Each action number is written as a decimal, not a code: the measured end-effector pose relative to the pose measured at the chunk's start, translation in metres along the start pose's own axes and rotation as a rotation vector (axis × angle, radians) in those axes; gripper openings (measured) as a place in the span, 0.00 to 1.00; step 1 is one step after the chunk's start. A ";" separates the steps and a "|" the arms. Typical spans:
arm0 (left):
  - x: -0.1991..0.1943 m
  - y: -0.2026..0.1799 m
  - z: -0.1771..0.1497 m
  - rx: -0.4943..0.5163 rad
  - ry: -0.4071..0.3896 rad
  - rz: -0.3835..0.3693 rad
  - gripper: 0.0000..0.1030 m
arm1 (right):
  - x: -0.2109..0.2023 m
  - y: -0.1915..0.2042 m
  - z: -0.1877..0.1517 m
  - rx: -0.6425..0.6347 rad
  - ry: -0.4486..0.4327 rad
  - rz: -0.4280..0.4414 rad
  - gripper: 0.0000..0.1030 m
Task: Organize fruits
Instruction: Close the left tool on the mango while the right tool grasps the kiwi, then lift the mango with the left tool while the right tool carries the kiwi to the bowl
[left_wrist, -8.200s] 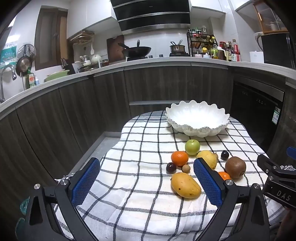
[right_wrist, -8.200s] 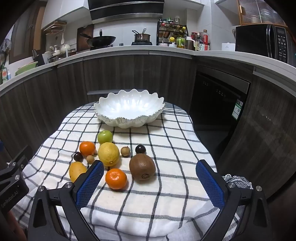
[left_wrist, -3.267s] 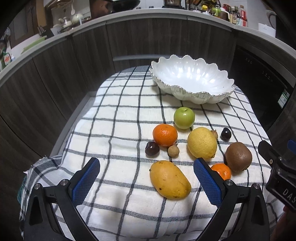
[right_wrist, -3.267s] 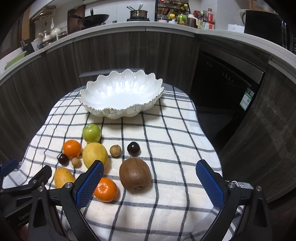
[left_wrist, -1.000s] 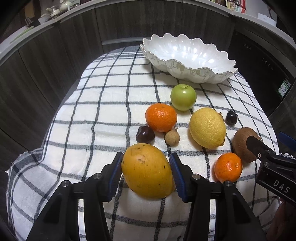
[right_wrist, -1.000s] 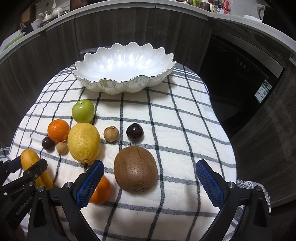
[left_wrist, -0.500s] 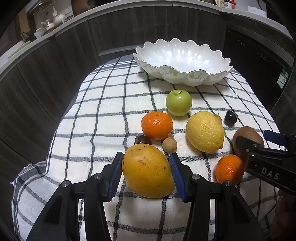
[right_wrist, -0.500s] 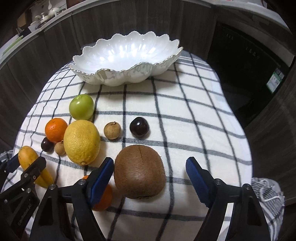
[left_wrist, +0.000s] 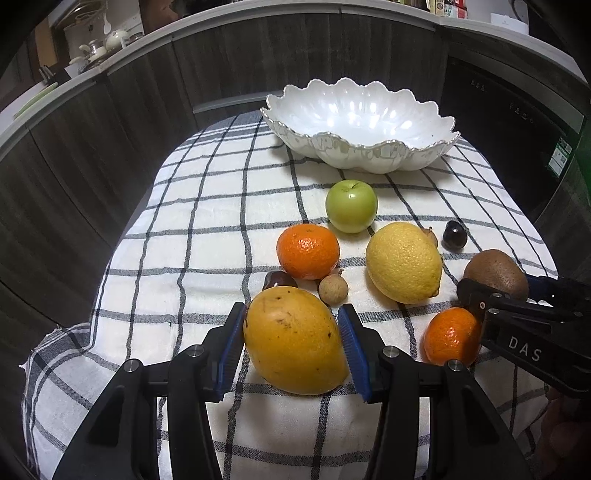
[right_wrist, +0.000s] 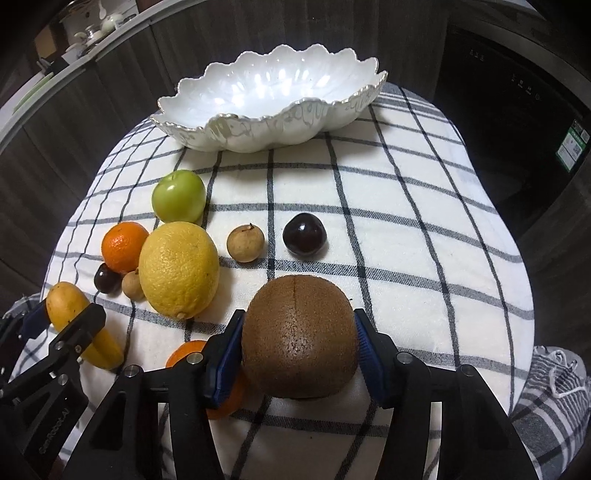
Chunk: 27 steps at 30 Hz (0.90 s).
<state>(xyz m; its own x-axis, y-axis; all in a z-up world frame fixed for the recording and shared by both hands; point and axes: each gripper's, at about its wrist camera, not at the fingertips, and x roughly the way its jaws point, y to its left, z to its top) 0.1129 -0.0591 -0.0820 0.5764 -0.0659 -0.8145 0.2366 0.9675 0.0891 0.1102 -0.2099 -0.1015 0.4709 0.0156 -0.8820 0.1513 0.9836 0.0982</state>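
Brown fuzzy kiwi (right_wrist: 301, 334), seamed top

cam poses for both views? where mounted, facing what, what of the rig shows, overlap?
Left wrist: on the left gripper, angled down at the checked tablecloth; its pads clamp the mango; the right gripper enters from the right edge.
Right wrist: on the right gripper, angled down; its jaws closing around the kiwi, pads at its sides; the left gripper shows lower left.
Shared: white scalloped bowl, green apple, lemon, mango, kiwi, both oranges.
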 end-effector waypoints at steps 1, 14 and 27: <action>-0.001 0.000 0.001 0.000 -0.007 0.001 0.48 | -0.003 0.000 0.000 0.000 -0.007 0.000 0.55; -0.030 0.002 0.010 -0.008 -0.082 -0.004 0.48 | -0.041 0.004 0.007 -0.020 -0.106 -0.009 0.55; -0.053 0.009 0.041 -0.023 -0.165 0.010 0.48 | -0.070 0.013 0.034 -0.048 -0.203 0.006 0.55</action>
<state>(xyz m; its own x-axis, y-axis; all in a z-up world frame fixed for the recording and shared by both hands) 0.1166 -0.0567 -0.0150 0.6998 -0.0935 -0.7082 0.2130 0.9736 0.0819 0.1086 -0.2046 -0.0233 0.6380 -0.0100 -0.7700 0.1084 0.9911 0.0770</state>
